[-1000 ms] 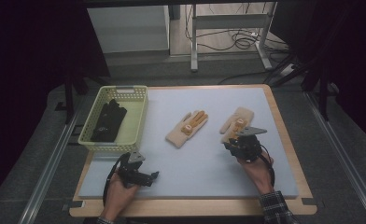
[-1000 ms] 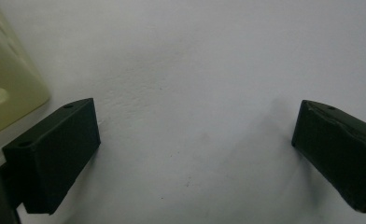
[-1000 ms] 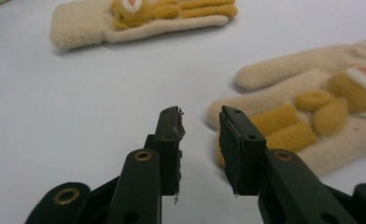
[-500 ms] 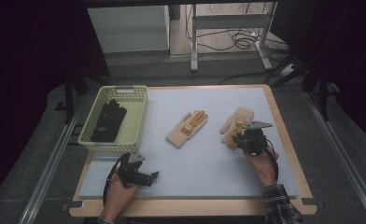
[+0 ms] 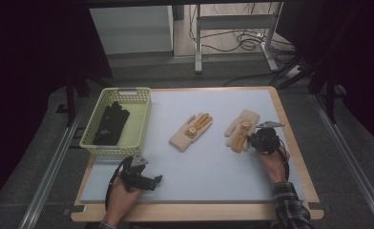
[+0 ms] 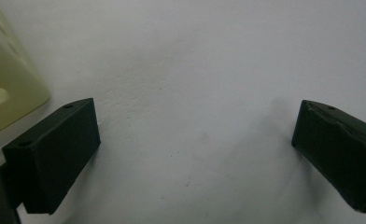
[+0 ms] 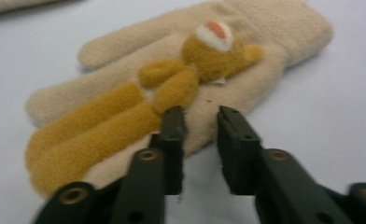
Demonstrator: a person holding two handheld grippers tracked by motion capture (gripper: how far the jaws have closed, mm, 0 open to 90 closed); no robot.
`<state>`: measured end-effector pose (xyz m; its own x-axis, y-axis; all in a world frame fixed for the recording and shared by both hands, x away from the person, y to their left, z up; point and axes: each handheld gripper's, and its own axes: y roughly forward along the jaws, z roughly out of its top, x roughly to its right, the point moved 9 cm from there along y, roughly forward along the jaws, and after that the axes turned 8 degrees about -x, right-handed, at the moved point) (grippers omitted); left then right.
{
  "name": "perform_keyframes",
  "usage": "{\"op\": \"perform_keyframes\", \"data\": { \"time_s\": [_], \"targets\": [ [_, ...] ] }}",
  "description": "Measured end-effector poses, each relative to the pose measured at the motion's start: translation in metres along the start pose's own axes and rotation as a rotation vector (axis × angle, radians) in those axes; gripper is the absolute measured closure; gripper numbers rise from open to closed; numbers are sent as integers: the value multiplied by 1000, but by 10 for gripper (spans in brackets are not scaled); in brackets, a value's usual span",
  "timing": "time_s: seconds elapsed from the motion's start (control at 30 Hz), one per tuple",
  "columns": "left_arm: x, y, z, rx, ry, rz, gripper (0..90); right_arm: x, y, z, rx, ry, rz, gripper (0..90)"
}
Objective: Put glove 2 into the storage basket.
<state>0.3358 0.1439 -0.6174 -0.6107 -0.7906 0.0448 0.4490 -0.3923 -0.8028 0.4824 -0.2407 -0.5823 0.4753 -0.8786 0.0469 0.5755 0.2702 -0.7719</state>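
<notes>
Two cream knit gloves with orange fingers and a bear face lie on the pale mat, one mid-table (image 5: 191, 131) and one to its right (image 5: 242, 126). My right gripper (image 5: 253, 139) sits low at the right glove's near edge. In the right gripper view its jaws (image 7: 200, 121) have just been closing. They stand narrow, with the edge of the glove (image 7: 265, 70) between them and a gap left on each side. My left gripper (image 5: 156, 180) rests near the front left, open wide over bare mat (image 6: 193, 140).
A pale yellow basket (image 5: 128, 91) stands at the left with dark cloth items (image 5: 109, 123) inside; its corner (image 6: 8, 84) is close to my left gripper. The wooden table edge (image 5: 299, 157) runs just right of my right hand.
My right hand has slid forward along the right glove and lowered, and its jaws have narrowed. The left hand and both gloves have stayed put.
</notes>
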Motion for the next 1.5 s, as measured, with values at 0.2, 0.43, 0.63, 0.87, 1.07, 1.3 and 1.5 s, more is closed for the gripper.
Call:
{"op": "perform_keyframes", "data": {
  "time_s": [0.2,0.43,0.63,0.87,1.07,1.3,1.5],
  "targets": [
    [0,0,0,0,0,0,12,-4,1,2,-3,-9,0,886],
    [0,0,0,0,-1,0,12,-37,-7,-5,0,-29,91,887],
    [0,0,0,0,0,0,12,-82,-10,-4,17,-94,174,843],
    [0,0,0,0,-1,-1,12,-31,-19,20,56,-32,57,792],
    [0,0,0,1,-2,-1,12,14,6,43,30,7,-30,813],
    [0,0,0,2,-2,-2,12,28,45,60,-5,12,-61,810],
    [0,0,0,2,-1,-2,12,27,45,53,-33,14,-27,838]
  ]
}}
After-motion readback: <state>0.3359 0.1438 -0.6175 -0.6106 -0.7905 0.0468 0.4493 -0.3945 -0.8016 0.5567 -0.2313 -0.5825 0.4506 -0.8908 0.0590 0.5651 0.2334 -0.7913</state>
